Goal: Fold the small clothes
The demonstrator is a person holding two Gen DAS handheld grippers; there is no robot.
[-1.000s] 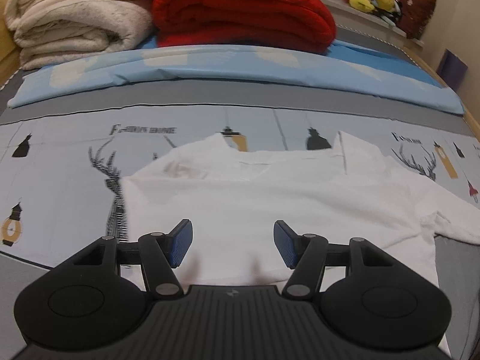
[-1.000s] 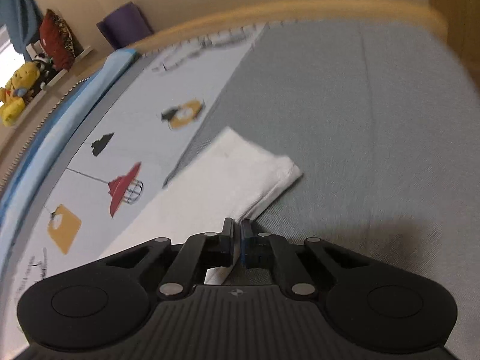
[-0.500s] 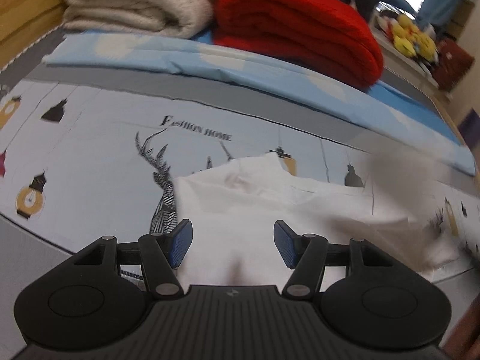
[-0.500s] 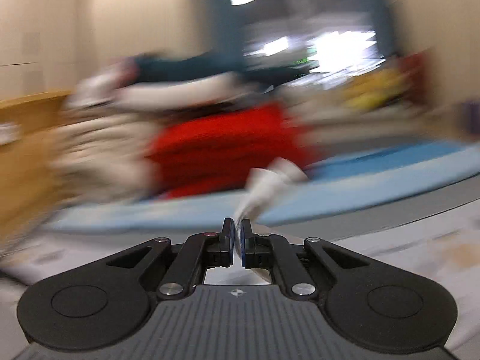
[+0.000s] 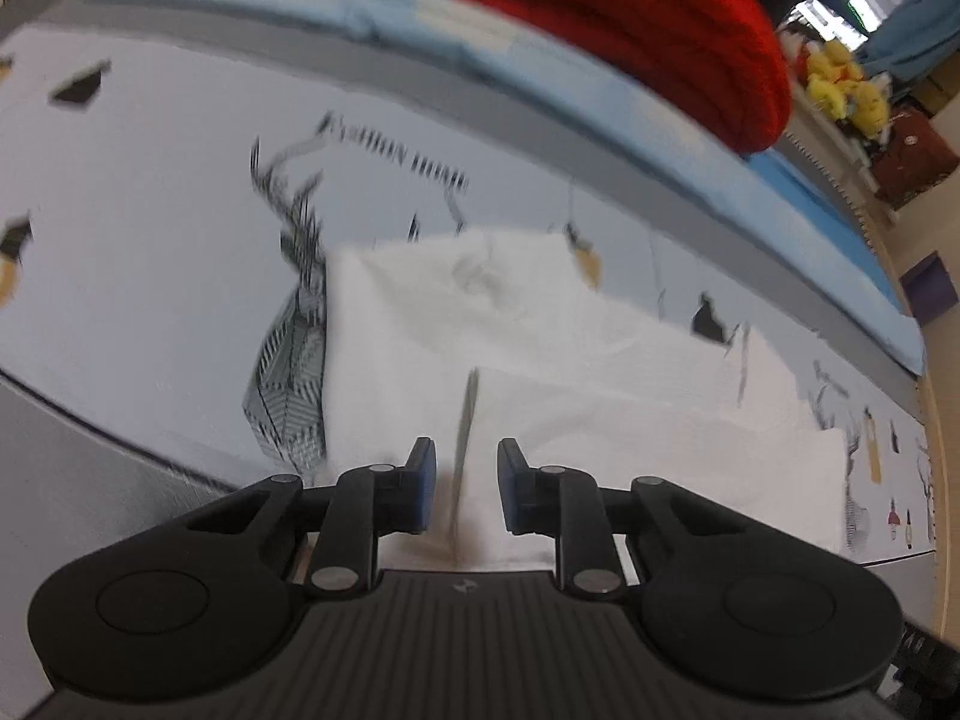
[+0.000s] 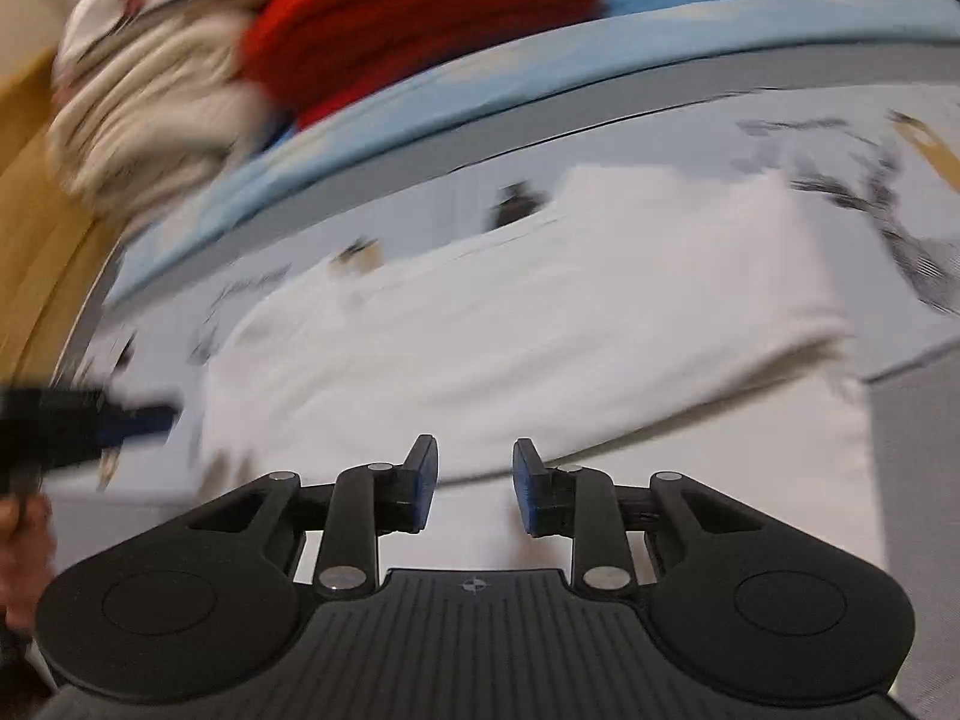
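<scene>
A white garment (image 5: pixel 540 360) lies on the printed bedsheet (image 5: pixel 150 210), with one side folded over onto its middle. The edge of that folded layer runs down between the fingers of my left gripper (image 5: pixel 467 483). Its jaws are closing around the edge with a gap still showing at each pad. In the right wrist view the same garment (image 6: pixel 510 312) spreads out blurred. My right gripper (image 6: pixel 474 483) hovers over its near edge, jaws opening, with nothing between them. A blue finger (image 6: pixel 135 420) of the left gripper shows at the left edge, with a hand (image 6: pixel 21 540) below it.
A red folded blanket (image 5: pixel 630 30) and a cream blanket (image 6: pixel 150 120) are stacked at the head of the bed behind a light blue strip (image 5: pixel 360 18). Yellow plush toys (image 5: pixel 840 84) sit on a ledge at the far right. A wooden bed frame (image 6: pixel 36 240) borders the left.
My right gripper swung the white sleeve from the grey part of the bed across onto the garment, then let it go. My left gripper moved lower and its jaws narrowed.
</scene>
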